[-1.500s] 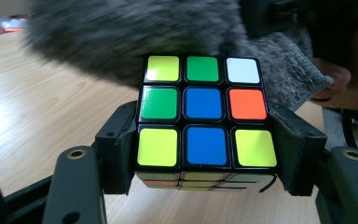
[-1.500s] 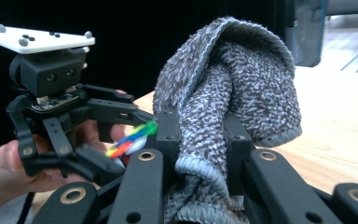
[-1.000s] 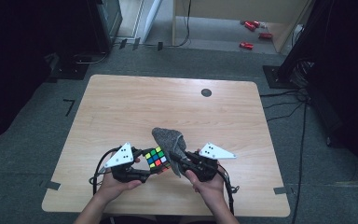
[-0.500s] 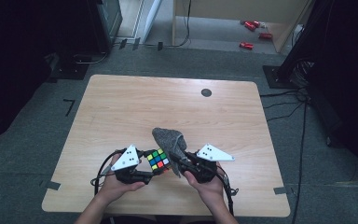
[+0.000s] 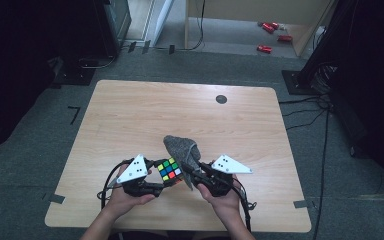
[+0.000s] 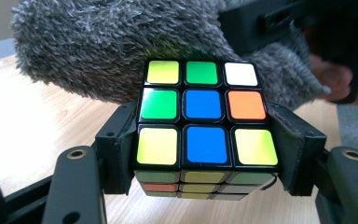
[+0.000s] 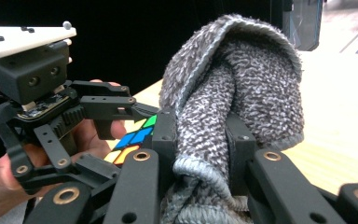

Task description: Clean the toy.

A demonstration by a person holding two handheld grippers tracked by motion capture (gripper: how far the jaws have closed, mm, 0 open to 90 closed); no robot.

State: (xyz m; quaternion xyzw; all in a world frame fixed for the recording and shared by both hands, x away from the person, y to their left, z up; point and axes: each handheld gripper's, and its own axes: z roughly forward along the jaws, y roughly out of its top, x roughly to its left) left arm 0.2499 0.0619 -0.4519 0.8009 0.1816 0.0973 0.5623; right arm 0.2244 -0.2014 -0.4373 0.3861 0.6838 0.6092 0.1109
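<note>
From above, the left gripper (image 5: 156, 184) holds a puzzle cube (image 5: 169, 170) over the near bench (image 5: 130, 115), touching a grey cloth (image 5: 182, 149) pinched by the right gripper (image 5: 189, 175)

Left gripper view: fingers (image 6: 116, 149) squeeze the cube's sides

Right gripper view: fingers (image 7: 164, 135) are closed tight on the cloth

My two grippers are black: the left gripper (image 5: 156, 186) and right gripper (image 5: 192, 176) each carry a pale grey three-cornered plate with dark dots. Black cables loop beneath them at lower centre. Brass-ringed pivots stud the linkage arms. My forearms look bare, no sleeves.
</note>
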